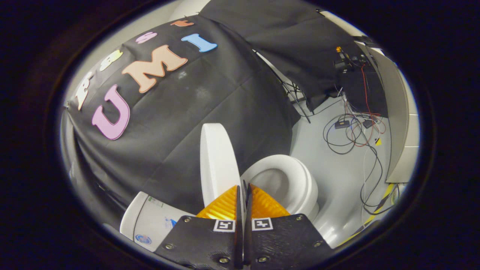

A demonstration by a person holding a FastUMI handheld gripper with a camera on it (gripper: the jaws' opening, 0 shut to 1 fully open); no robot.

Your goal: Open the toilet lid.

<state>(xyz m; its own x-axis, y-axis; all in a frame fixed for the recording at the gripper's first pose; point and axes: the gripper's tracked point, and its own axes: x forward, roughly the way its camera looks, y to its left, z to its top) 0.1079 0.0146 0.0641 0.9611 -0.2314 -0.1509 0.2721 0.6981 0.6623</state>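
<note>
The white toilet lid [217, 161] stands raised, nearly upright, leaning toward the black cloth wall behind it. To its right the white seat and open bowl [288, 182] are uncovered. The white tank [150, 221] lies just left of my fingers, below the lid. My gripper [243, 189] is shut, its fingertips pressed together with only a thin slit between them. The tips sit right at the lid's lower right edge, between lid and bowl. I see nothing held between the fingers.
Grey floor [337, 176] stretches right of the toilet, strewn with loose black, red and white cables [352, 131] and small boxes. A pale wall panel [397, 112] rises at the far right, and the black cloth [176, 123] hangs close behind the toilet.
</note>
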